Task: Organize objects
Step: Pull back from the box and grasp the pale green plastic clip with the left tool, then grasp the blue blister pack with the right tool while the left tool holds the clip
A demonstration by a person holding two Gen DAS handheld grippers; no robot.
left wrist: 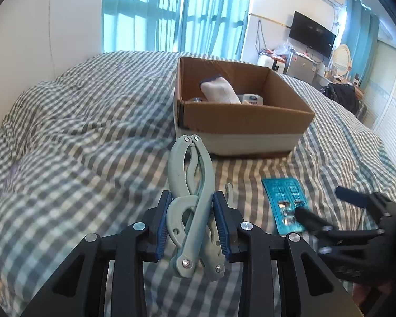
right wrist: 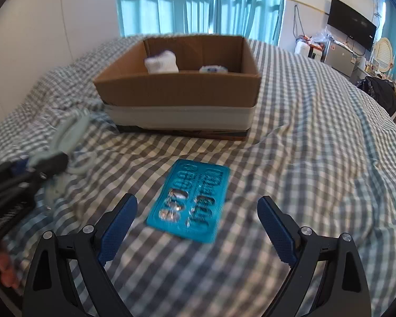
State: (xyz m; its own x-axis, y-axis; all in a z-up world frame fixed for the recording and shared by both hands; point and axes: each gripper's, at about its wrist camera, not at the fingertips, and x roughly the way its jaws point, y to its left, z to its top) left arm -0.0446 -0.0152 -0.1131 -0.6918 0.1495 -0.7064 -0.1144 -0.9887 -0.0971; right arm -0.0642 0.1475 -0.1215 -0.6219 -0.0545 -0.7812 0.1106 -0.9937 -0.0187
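left gripper [left wrist: 190, 219] is clamped on a pale grey-green plier-like tool [left wrist: 191, 185] — blue pads pressing its handles from both sides, hinge end pointing up and away toward the cardboard box [left wrist: 240, 121]. the tool is off the checked bedspread [left wrist: 79, 137]; a 2nd piece of the same colour seems to lie on the cover just behind it, can't tell what it is.

right gripper [right wrist: 196, 227] has its jaws wide apart w/ nothing between the pads. the teal blister pack [right wrist: 191, 200] lies flat on the bedspread directly ahead of and slightly below the jaws, roughly centred in the gap but nearer the left-hand pad. its long axis runs away from the gripper toward the box, tilted a little to the right at the far end, so the jaws would close across its narrow width. the right hand is clearly the nearer one; the left is busy.

the pack looks thin and stiff-ish, teal foil, several pockets torn open w/ silver showing at the near end — prob. light, slippery, hard to get under on soft bedding.

box sits beyond the pack, open top, a white sock [right wrist: 161, 64] and a small white item [right wrist: 213, 69] already inside. my read: tool goes in next, pack after.
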